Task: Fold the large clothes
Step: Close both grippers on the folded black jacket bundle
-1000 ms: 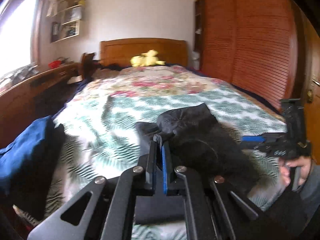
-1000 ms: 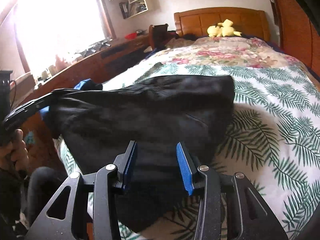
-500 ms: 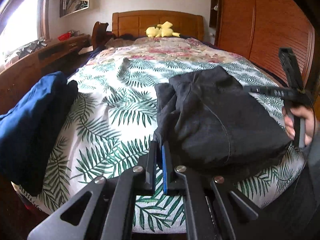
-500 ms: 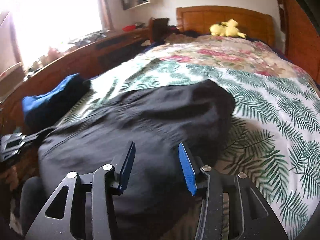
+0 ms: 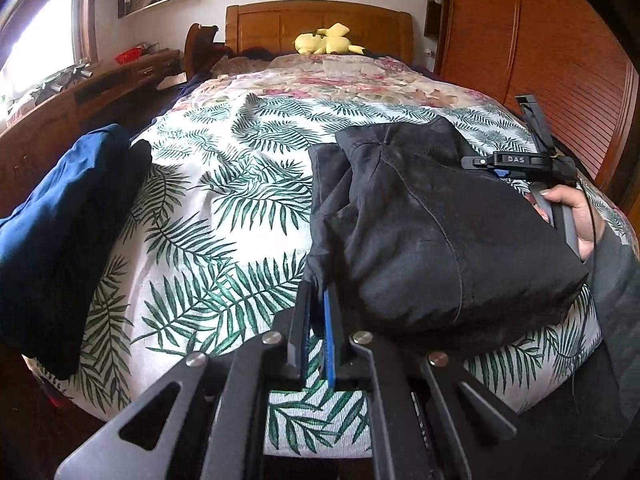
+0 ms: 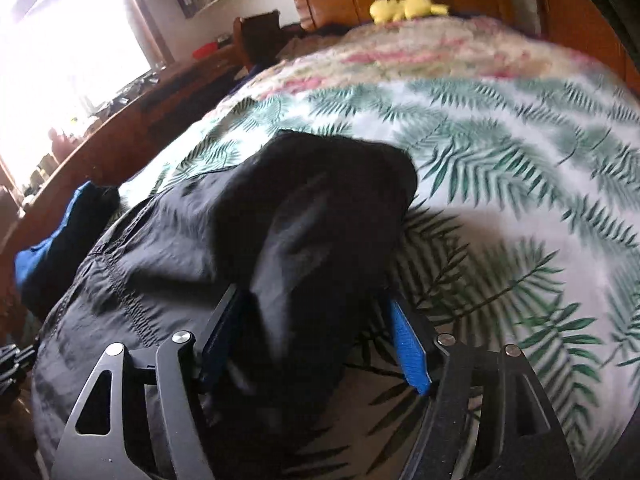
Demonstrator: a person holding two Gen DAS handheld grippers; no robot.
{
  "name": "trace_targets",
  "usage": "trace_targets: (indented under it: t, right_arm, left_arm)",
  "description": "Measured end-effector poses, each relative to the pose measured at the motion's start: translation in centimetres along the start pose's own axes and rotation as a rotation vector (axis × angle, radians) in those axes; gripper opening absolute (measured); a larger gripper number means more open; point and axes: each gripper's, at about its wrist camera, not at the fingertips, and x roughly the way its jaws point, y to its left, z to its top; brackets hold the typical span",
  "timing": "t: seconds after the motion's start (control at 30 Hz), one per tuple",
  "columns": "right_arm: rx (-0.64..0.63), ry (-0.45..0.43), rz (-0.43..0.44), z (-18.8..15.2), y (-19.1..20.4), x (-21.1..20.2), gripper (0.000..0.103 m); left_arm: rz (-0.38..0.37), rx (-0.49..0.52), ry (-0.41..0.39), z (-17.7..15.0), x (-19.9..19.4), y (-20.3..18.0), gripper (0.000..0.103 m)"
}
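A black garment [image 5: 432,232] lies bunched in a folded heap on the palm-leaf bed cover [image 5: 224,200], near the foot of the bed. My left gripper [image 5: 318,300] is shut on the garment's near left edge, low over the cover. In the right wrist view the same black garment [image 6: 280,240] bulges up between the blue pads of my right gripper [image 6: 312,296]. Its jaws are opening and the pads stand clear of the cloth. The left wrist view shows the right gripper [image 5: 500,164] at the heap's far right side, held by a hand [image 5: 572,216].
A folded blue garment [image 5: 60,208] lies at the bed's left edge. A yellow plush toy [image 5: 328,40] sits by the wooden headboard. A wooden desk [image 5: 80,92] runs along the left, and slatted wardrobe doors [image 5: 560,60] stand to the right.
The left gripper sank with the black garment's edge, and the cloth now rests in a heap on the bed. The right gripper's jaws spread wider and it moved lower, close over the garment.
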Motion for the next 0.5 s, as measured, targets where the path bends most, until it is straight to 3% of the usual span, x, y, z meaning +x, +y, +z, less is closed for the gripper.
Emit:
trace_targets:
  t: [0.27, 0.5]
  right_arm:
    - [-0.025, 0.03, 0.006, -0.6, 0.6, 1.4, 0.077]
    - [-0.028, 0.03, 0.007, -1.0, 0.4, 1.7, 0.078]
  left_arm:
    - [-0.023, 0.042, 0.024, -0.8, -2.4, -0.5, 0.013]
    - [-0.045, 0.048, 0.087, -1.9, -0.4, -1.2, 0.017]
